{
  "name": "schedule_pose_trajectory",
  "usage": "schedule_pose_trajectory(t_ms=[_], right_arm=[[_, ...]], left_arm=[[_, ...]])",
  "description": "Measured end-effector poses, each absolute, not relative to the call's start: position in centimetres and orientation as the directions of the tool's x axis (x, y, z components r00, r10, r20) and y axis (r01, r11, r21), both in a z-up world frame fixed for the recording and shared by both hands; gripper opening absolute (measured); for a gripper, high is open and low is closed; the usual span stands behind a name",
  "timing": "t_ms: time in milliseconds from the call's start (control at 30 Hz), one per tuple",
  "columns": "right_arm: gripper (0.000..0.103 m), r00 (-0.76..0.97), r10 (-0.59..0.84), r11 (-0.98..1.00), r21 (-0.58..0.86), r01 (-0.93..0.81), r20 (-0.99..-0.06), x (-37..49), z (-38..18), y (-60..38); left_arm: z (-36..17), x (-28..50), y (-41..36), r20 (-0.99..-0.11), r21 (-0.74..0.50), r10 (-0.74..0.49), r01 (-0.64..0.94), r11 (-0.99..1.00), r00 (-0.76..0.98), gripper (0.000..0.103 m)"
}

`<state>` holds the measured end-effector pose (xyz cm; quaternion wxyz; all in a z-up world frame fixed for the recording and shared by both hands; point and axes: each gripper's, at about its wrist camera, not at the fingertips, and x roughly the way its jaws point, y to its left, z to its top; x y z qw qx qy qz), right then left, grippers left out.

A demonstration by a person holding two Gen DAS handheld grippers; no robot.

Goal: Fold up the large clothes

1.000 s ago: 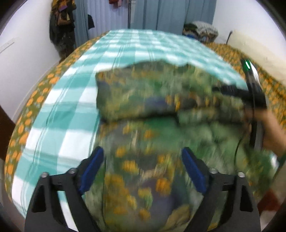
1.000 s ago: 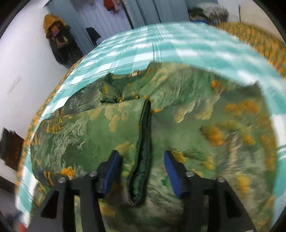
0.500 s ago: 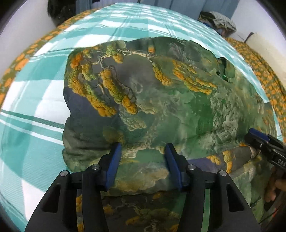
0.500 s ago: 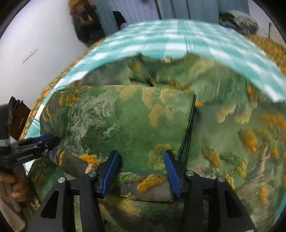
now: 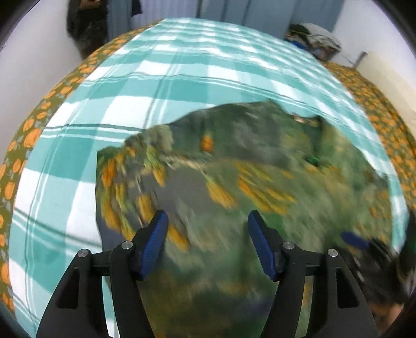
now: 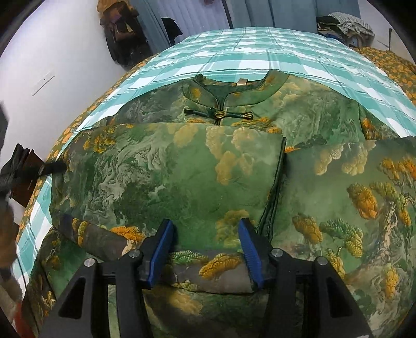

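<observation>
One garment (image 6: 182, 176), a green robe printed with orange trees and pale clouds, is lying on the bed (image 5: 182, 85), which is wearing a teal-and-white checked sheet (image 6: 260, 59) over an orange-flowered cover (image 5: 28, 135). Two sleeves are lying folded across its chest, one from each side, meeting at a dark-edged seam just beside the right gripper (image 6: 205, 249). One collar (image 6: 228, 96) with one knotted clasp (image 6: 218, 114) is showing at the far end. Two grippers are working here. The right gripper is hovering over the near fold of cloth with its two blue pads (image 6: 162, 249) spread wide and nothing between them. The left gripper (image 5: 208, 244) is also standing wide apart above the garment, gripping nothing; its view is blurring heavily. One pile of clothes (image 6: 343, 24) is sitting beyond the bed's far corner, and dark clothing (image 6: 122, 33) is hanging by the white wall.
</observation>
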<state>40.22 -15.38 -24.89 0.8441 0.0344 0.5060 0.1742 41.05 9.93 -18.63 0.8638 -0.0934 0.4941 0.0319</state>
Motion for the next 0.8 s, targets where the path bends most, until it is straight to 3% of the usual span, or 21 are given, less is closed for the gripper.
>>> schedule_pose_trajectory(t_ms=[100, 233, 467, 667, 800], right_arm=[[0.053, 0.425, 0.331, 0.935, 0.233, -0.267, -0.842, 40.2, -24.9, -15.4], [0.053, 0.438, 0.331, 0.935, 0.229, -0.271, -0.836, 40.0, -25.2, -15.4], [0.054, 0.463, 0.315, 0.939, 0.199, -0.281, -0.829, 39.7, -25.5, -15.1], [0.054, 0.460, 0.319, 0.938, 0.205, -0.280, -0.828, 39.9, -25.4, -15.2], [0.054, 0.455, 0.315, 0.938, 0.201, -0.282, -0.833, 39.9, -25.3, -15.2]], left_arm=[[-20.0, 42.0, 11.5, -0.827, -0.107, 0.045, -0.235, 0.966, 0.560, 0.066], [-21.5, 42.7, 11.8, -0.807, -0.062, 0.089, -0.234, 0.970, 0.584, 0.069], [-24.0, 43.9, 13.1, -0.846, -0.129, 0.010, -0.223, 0.966, 0.533, 0.073], [-23.2, 42.8, 12.3, -0.839, -0.071, 0.059, -0.218, 0.973, 0.540, 0.074], [-22.2, 41.0, 11.8, -0.840, -0.050, 0.058, -0.183, 0.982, 0.540, 0.083]])
